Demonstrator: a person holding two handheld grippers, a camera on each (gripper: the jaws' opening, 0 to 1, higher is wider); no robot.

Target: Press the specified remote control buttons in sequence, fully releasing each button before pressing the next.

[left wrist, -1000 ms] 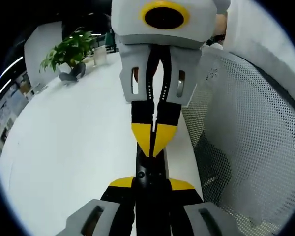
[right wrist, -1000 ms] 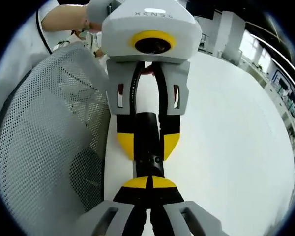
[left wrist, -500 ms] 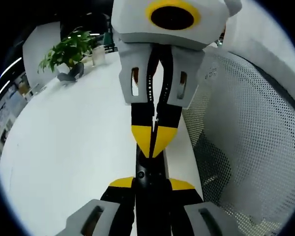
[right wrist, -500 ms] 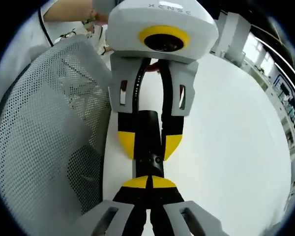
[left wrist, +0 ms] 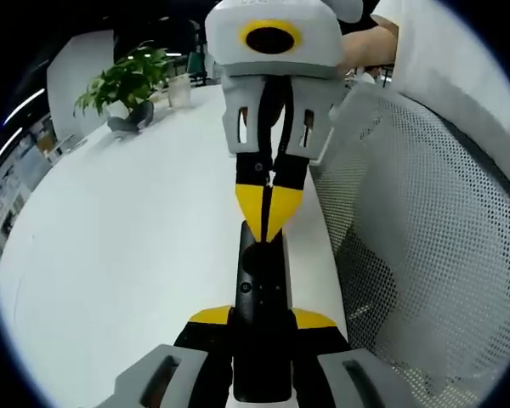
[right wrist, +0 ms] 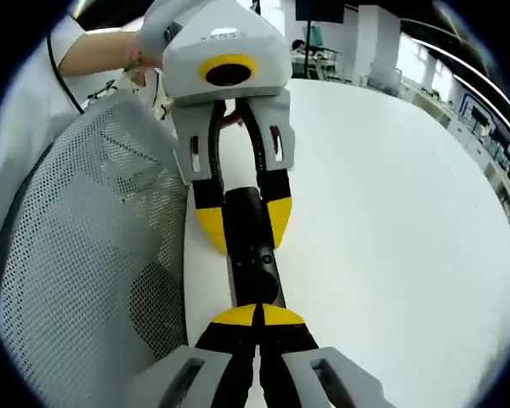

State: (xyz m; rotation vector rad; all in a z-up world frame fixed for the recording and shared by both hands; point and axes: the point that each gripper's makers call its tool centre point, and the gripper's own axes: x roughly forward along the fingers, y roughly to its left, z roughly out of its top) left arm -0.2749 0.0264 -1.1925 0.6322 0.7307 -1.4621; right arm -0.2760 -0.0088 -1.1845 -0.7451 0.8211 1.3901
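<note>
Remote (left wrist: 261,323) gripped in left tool (left wrist: 262,316); clenched right tool (right wrist: 257,316) w/ tips at far end.

Matt black plastic remote (left wrist: 261,314), smooth glossy white table (left wrist: 127,238), grey mesh chair back (left wrist: 425,246)

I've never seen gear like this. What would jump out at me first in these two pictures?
Two grey-and-yellow grippers meet nose to nose over a white table. The left gripper clamps the black remote control from one end, while the right gripper, its yellow tips pressed together, touches down on the remote's top. To the side curves a grey mesh chair back, and a potted plant stands at the table's far edge.
</note>
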